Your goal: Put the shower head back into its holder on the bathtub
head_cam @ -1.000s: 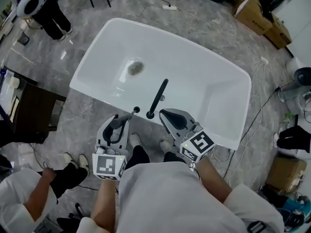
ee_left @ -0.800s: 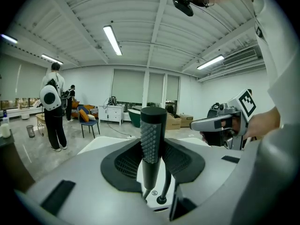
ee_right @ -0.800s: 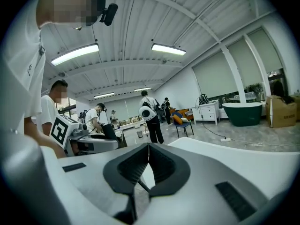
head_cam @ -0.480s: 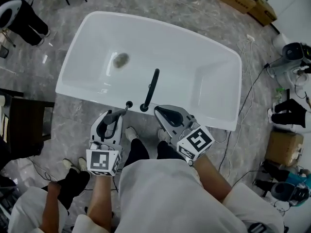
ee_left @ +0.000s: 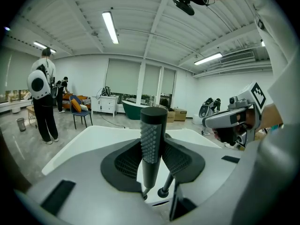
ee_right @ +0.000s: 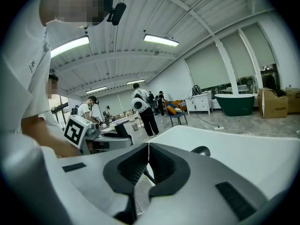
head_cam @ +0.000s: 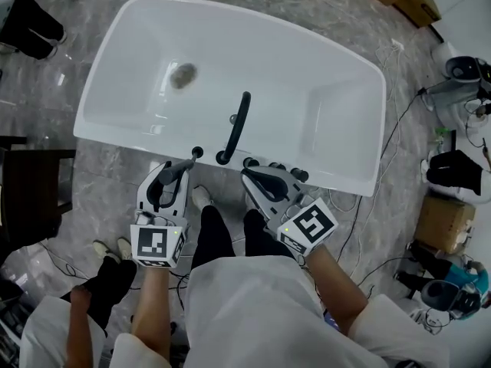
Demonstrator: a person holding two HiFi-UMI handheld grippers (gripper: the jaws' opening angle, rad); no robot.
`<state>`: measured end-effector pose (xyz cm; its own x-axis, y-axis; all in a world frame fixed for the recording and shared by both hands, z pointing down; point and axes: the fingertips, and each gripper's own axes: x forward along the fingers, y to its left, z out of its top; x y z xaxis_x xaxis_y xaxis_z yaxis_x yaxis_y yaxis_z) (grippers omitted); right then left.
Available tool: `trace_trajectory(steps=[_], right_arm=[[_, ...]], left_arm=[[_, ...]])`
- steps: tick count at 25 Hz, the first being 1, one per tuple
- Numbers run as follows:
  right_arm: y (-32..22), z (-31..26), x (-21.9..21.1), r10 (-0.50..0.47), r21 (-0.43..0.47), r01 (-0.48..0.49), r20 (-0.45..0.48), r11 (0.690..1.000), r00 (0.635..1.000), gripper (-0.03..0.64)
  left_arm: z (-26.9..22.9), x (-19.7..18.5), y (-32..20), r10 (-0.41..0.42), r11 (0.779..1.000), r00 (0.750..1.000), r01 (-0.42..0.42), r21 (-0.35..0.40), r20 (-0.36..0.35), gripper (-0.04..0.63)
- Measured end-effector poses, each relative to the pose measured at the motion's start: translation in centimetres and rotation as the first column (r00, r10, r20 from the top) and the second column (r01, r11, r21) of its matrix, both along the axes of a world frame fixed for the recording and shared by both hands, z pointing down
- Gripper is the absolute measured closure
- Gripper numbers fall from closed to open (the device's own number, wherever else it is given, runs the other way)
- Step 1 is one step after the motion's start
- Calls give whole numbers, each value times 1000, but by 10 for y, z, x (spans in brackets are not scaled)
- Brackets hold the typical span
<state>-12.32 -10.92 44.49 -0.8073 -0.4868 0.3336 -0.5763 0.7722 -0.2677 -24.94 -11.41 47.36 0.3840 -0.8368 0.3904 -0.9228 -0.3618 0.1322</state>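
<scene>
- Gripping the shower head, your left gripper has both pads pressed on the handle's nubbed grey sleeve, and the handle stands upright between them in the left gripper view.
- From the head view, the shower head's dark tip pokes out past the left gripper's jaws. It sits at the bathtub's near rim, just left of the base of the black faucet.
- I cannot tell from any view whether the tip touches the rim, and the holder itself cannot be made out.
- Your right gripper is closed with nothing in it; its two pads meet along a thin line.
- That right gripper hangs at the near rim too, just right of the faucet's base, beside a short row of dark knobs on the rim.
- The faucet arches from the near rim out over the white basin, and the drain lies toward the tub's far left corner.
- Both your grippers are near each other, with the faucet's base between them.
</scene>
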Motion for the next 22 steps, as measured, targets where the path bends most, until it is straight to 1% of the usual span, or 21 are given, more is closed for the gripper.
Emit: trace_trajectory(steps=[4,12,17,22], right_arm=[[-3,17,-5,-10,-19,9,-3,1000,1000,599],[-2,32,-6,-27,-32,27,0,999,1000,598],[-5,37,1,4,-53,-3,9,999,1000,600],[-7,50,2,3,-62,-3,2,998,1000,599]], left_arm=[[18,0,-2,-9,1000,1000,9,-23,-3,454],[50,4,-7,-23,998,1000,23,-53,8,454],[65,6,-12,-37,997,999,38,-68,15,454],[85,4,-18,-50,994,999,51,-92,11,455]])
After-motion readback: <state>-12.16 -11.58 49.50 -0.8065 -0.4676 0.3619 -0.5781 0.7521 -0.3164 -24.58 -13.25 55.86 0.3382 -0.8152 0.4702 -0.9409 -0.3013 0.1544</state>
